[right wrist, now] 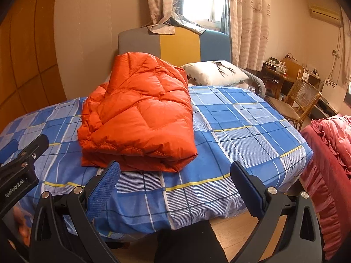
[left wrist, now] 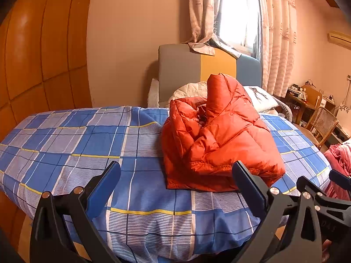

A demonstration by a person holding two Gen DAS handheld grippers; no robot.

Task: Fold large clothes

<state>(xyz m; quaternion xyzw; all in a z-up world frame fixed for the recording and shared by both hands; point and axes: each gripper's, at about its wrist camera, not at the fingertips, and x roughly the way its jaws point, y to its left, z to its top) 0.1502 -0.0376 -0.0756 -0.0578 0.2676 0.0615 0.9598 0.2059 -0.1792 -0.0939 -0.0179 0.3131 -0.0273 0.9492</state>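
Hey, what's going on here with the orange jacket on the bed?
A person is holding a hand-held gripper in each hand and working on folding an orange puffer jacket. The jacket lies bundled into a rough folded stack on the blue plaid bedsheet. The left hand-held gripper and the right hand-held gripper are both open, near the foot of the bed, and neither is gripping the jacket.

Left hand-held gripper (left wrist: 176,174) and right hand-held gripper (right wrist: 175,174) both gape wide, seemingly holding nothing
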